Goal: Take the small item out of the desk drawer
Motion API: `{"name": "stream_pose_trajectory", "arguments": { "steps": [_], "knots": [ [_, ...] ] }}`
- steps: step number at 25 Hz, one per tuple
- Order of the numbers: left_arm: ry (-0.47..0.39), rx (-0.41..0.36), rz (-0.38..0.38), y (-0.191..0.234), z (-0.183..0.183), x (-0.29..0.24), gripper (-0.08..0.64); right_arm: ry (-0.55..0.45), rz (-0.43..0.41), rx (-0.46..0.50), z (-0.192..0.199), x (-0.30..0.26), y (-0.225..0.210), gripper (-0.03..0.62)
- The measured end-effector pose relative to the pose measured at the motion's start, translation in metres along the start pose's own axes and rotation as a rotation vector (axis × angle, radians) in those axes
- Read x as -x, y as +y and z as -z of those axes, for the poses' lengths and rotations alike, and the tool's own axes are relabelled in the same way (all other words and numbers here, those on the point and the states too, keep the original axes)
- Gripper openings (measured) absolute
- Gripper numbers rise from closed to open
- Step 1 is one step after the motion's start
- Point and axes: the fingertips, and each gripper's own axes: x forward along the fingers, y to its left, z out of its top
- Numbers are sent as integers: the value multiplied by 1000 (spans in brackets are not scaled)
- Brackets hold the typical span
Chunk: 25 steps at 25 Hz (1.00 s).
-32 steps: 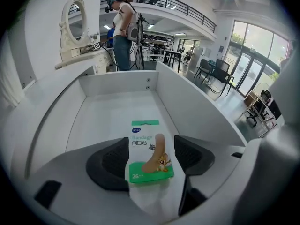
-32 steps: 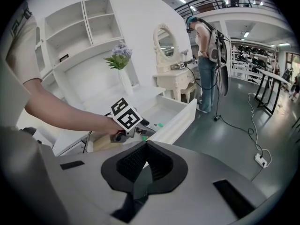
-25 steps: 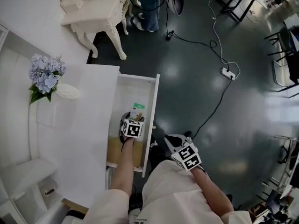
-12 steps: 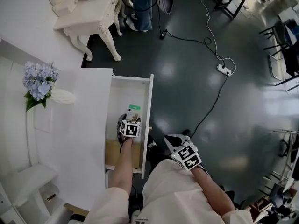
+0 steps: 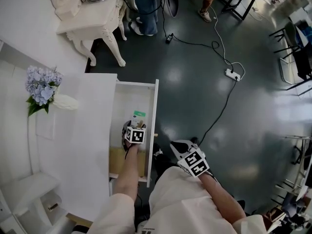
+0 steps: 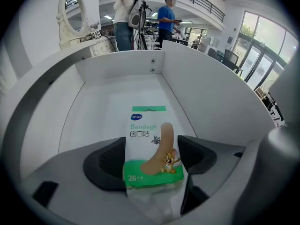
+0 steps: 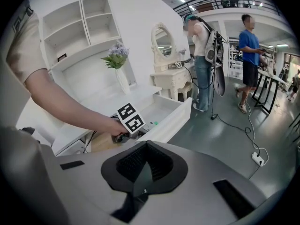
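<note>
The white desk drawer (image 5: 152, 126) stands pulled out. On its floor lies a small white-and-green bandage packet (image 6: 150, 149), also seen from the head view (image 5: 139, 114). My left gripper (image 6: 152, 161) reaches down into the drawer (image 6: 122, 67), and its jaws have just been opening. They now stand wide on either side of the packet, whose lower end runs under the gripper. In the head view the left gripper (image 5: 132, 126) sits mid-drawer. My right gripper (image 7: 144, 165) is shut and empty, held outside the drawer front (image 5: 179, 146).
A vase of blue flowers (image 5: 43, 87) stands on the white desk top (image 5: 83, 145). An ornate white dressing table (image 5: 90, 18) is beyond the desk. A cable and power strip (image 5: 232, 74) lie on the dark floor. People stand at the back (image 5: 144, 4).
The head view has shifted slightly. Both grippers stay about where they were, the left one over the packet in the drawer.
</note>
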Motion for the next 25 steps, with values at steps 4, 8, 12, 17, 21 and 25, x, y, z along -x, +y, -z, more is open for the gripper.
{"name": "stream_pose_trajectory", "arguments": {
  "steps": [4,8,12,17,21,25],
  "knots": [
    [19,21,5,2,6,-4,354,-2,-17,2,0,-2,3,25],
    [5,79,17,0,1,3,354,-4,-35,15,1,0,4,26],
    [-45,94,-27,9,-3,22,354,-16,-61,23,0,-3,9,25],
    [-104,104,-73,6,-8,52,354,-22,-103,41,1,3,13,25],
    [-151,123,-94,7,-14,83,354,-37,-127,41,-6,-1,21,26],
    [-199,138,-132,11,-14,114,354,-55,-149,45,-17,-4,29,25]
  ]
}}
